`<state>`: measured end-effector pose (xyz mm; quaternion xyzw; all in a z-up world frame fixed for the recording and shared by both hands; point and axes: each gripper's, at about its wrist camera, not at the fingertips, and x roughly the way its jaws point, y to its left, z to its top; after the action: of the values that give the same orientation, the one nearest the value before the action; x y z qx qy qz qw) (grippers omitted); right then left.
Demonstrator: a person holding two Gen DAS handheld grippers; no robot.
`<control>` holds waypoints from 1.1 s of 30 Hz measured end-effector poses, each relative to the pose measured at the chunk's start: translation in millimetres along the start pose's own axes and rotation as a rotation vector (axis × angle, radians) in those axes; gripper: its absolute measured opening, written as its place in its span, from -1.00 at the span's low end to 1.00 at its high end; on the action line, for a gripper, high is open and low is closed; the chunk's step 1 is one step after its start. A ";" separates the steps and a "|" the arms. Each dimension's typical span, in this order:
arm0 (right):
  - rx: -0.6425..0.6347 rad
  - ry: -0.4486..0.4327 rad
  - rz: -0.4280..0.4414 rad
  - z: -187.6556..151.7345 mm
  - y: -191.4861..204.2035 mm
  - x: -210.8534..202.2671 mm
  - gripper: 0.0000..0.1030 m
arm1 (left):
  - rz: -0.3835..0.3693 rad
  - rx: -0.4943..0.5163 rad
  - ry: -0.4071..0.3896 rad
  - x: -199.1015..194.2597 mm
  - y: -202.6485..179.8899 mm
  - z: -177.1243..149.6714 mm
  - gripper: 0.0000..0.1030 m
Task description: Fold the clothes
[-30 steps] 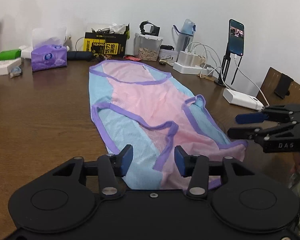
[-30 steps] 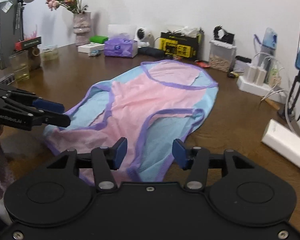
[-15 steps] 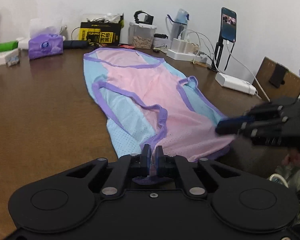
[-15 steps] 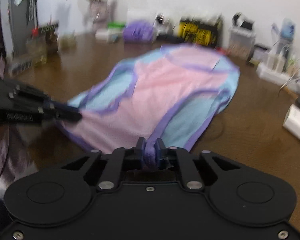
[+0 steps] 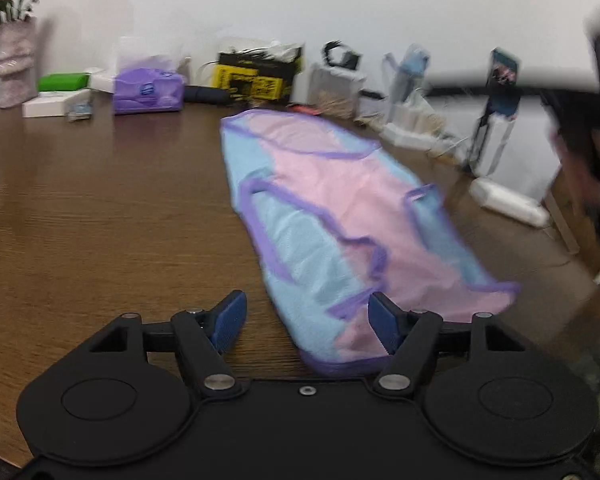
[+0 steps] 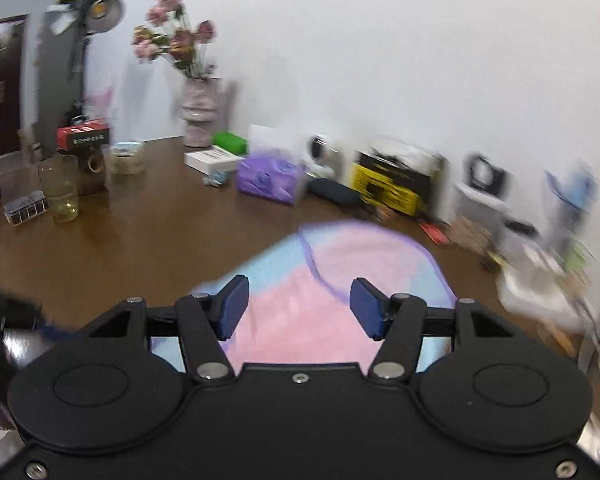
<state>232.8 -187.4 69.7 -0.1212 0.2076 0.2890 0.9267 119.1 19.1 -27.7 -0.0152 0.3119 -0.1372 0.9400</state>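
While lying flat on the brown table (image 5: pixel 80 216), garment (image 5: pixel 332 216) stretches lengthwise away from left gripper (image 5: pixel 306 318), near hem just under its spread, empty jaws, freshly opened. Right gripper (image 6: pixel 296 308) likewise parted and empty, just opened, raised above the cloth. Left nearer for regrasping the hem.

A purple tissue pack (image 5: pixel 148 90), flower vase (image 6: pixel 199 117) and yellow-black box (image 5: pixel 256 78) line the wall.
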 end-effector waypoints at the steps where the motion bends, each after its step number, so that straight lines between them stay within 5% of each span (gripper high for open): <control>1: 0.000 0.017 0.020 9.8 -2.2 19.1 0.23 | 0.021 0.023 0.003 1.5 -1.4 -0.9 0.28; 6: -0.020 0.128 0.058 56.2 -12.4 137.7 0.22 | -0.009 0.044 0.018 3.2 -0.5 -1.8 0.19; 11: -0.093 0.269 0.023 63.6 -5.0 244.1 0.19 | -0.024 0.056 0.027 5.5 2.4 1.7 -0.42; 14: -0.082 0.341 0.015 55.7 -5.8 288.2 -0.26 | -0.044 0.036 0.034 7.0 4.9 2.9 -0.78; 16: -0.055 0.334 0.011 49.5 -9.1 304.7 -0.41 | -0.061 0.013 0.038 7.4 7.4 3.2 -0.84; 18: -0.030 0.325 0.022 45.5 -11.6 309.2 -0.94 | -0.069 0.000 0.036 7.4 8.9 2.9 -0.89; 23: -0.021 0.265 0.015 39.5 -14.3 293.7 -0.94 | -0.089 -0.032 0.032 5.7 6.3 6.4 -0.94; 28: 0.031 0.153 -0.010 51.9 -43.2 241.4 -0.94 | -0.175 -0.036 0.002 -4.5 -11.6 15.1 -0.94; 33: 0.098 0.142 -0.053 42.2 -82.2 211.1 -0.94 | -0.259 -0.008 0.000 -3.1 -41.4 22.0 -0.94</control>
<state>451.9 -136.5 19.6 -0.1014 0.2835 0.2443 0.9218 119.4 -21.2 -3.4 -0.0593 0.3077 -0.2561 0.9144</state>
